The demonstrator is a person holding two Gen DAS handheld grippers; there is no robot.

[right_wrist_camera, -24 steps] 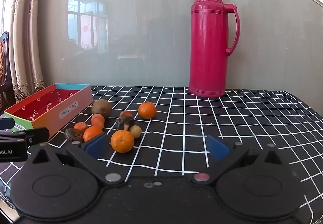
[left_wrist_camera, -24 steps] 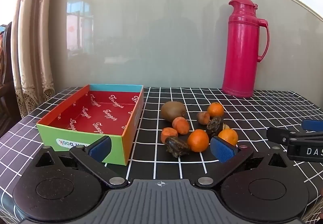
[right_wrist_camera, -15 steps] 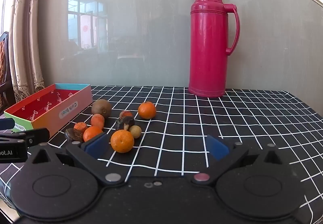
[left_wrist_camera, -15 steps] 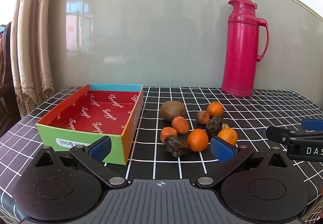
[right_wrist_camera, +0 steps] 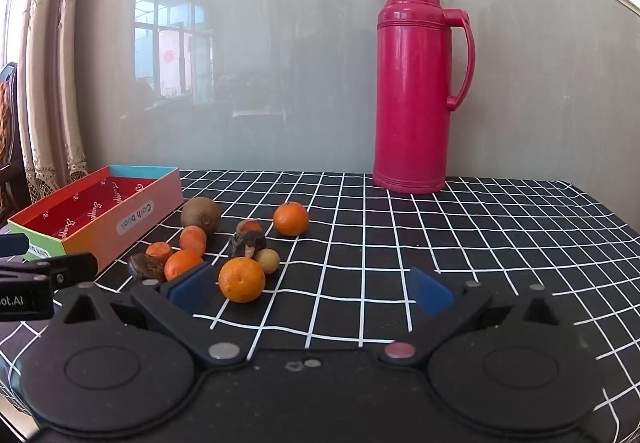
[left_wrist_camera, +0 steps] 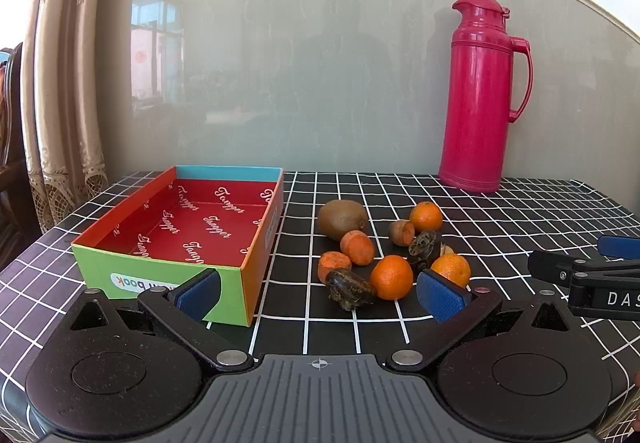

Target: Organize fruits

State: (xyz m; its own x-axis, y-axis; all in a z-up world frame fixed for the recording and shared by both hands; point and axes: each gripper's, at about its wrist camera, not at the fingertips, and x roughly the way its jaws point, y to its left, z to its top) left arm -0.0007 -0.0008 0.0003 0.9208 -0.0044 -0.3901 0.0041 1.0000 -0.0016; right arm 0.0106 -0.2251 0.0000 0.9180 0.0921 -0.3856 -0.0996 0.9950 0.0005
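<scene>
1. We hold both grippers low over the table [left_wrist_camera: 520,203], each angled slightly down at the fruit pile. The left gripper [left_wrist_camera: 320,289] is spread wide with nothing between its pads, and the right gripper [right_wrist_camera: 312,289] likewise gapes with nothing grasped.
2. The fruits sit loose on the checked cloth, just right of the empty box [left_wrist_camera: 168,267]: a kiwi [left_wrist_camera: 342,218] at the back, mandarins and darker pieces in front.
3. The nearest mandarin [right_wrist_camera: 241,280] lies just ahead of our right gripper, close beside its left pad. It is round, so no axis matters.
4. We judge the right hand nearer to that mandarin. The box lies to the left, beside the left gripper, so any carry goes leftward.
</scene>
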